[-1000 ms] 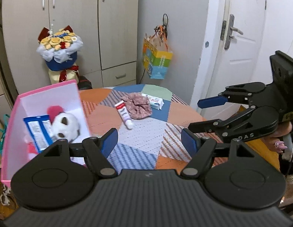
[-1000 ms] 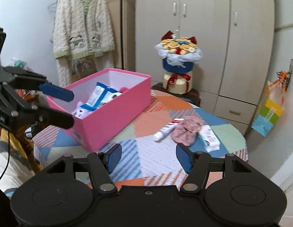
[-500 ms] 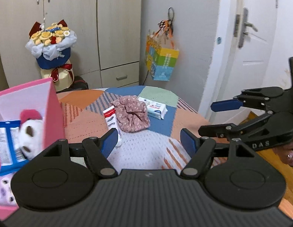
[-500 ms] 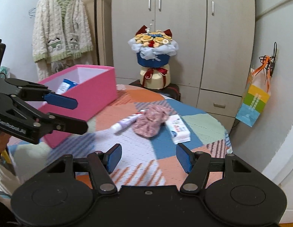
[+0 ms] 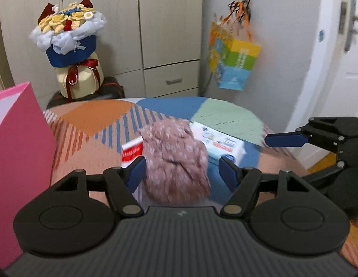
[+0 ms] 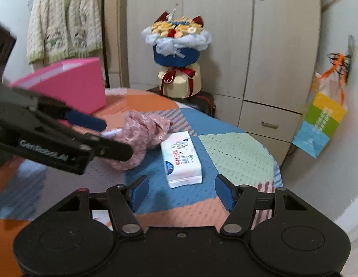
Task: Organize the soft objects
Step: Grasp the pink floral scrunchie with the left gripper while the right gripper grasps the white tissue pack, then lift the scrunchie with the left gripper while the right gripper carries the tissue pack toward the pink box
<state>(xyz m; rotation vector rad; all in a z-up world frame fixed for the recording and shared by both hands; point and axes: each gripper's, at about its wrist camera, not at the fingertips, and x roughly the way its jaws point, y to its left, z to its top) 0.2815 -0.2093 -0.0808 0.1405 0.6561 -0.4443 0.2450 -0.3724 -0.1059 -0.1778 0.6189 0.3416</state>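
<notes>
A pink floral cloth bundle [image 5: 176, 157] lies on the patchwork table, right between the open jaws of my left gripper [image 5: 182, 173]. It also shows in the right wrist view [image 6: 142, 136], partly behind the left gripper. A white tissue pack [image 5: 218, 142] lies just right of it, and a red-and-white tube [image 5: 132, 152] just left. My right gripper [image 6: 181, 192] is open and empty, with the tissue pack [image 6: 182, 161] just ahead of its jaws. The pink box [image 5: 19, 161] stands at the left; its inside is hidden.
The round table [image 6: 236, 143] ends close behind the tissue pack. A flower bouquet [image 6: 177, 53] stands behind the table before the wardrobe. A colourful paper bag [image 5: 233, 64] hangs on the wall at right. A knitted cardigan [image 6: 63, 20] hangs at the far left.
Both grippers have moved forward and down toward the middle of the table. The cloth bundle now sits between the left jaws, and the tissue pack is close before the right jaws. Both stay open.
</notes>
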